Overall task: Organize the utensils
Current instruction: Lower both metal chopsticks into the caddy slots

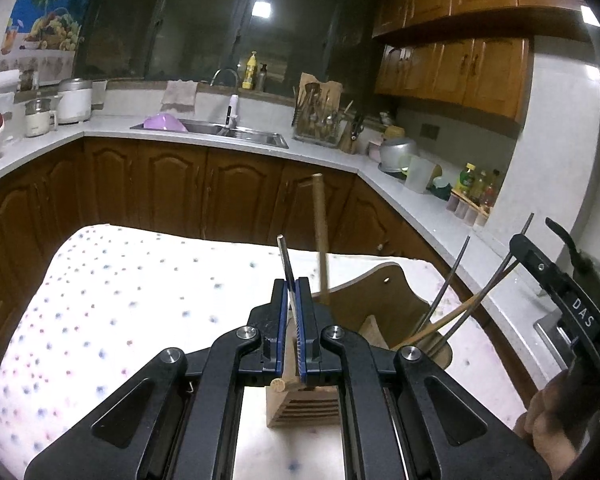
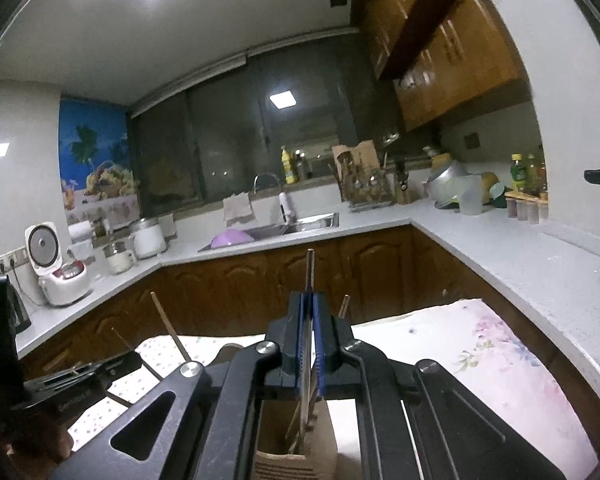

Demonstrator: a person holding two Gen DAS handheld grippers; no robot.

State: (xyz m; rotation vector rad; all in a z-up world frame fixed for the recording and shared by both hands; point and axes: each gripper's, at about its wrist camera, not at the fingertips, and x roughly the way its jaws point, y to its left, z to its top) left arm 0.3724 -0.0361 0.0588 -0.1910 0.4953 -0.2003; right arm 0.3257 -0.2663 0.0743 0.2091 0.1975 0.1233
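Above the cloth-covered table (image 1: 112, 280), both grippers hang over a wooden utensil holder (image 1: 300, 404) that stands on the dotted white cloth. Seen from the left wrist camera, the left gripper (image 1: 294, 304) has its blue-padded jaws pressed almost together on a thin dark metal utensil handle (image 1: 285, 260) — the handle rises upright out of the pinch, its lower part hidden between the pads. A pale wooden stick (image 1: 320, 220) stands upright in the holder just behind the gripper, and a round wooden peg end shows at the holder's slatted front. On the holder's right side, several chopsticks (image 1: 456, 304) lean outward to the right, dark ones and a wooden one crossing each other.

From the right wrist camera, the right gripper (image 2: 309, 340) is likewise closed on a thin metal rod (image 2: 309, 272) that points straight up past its fingertips and runs down between the pads into the holder (image 2: 300, 456) directly below. More sticks stand inside that compartment. A wooden chopstick (image 2: 168, 328) slants up at the left, near the other gripper's body — which compartment it sits in I cannot tell.

Behind the table runs a kitchen counter with a sink (image 1: 220, 128).
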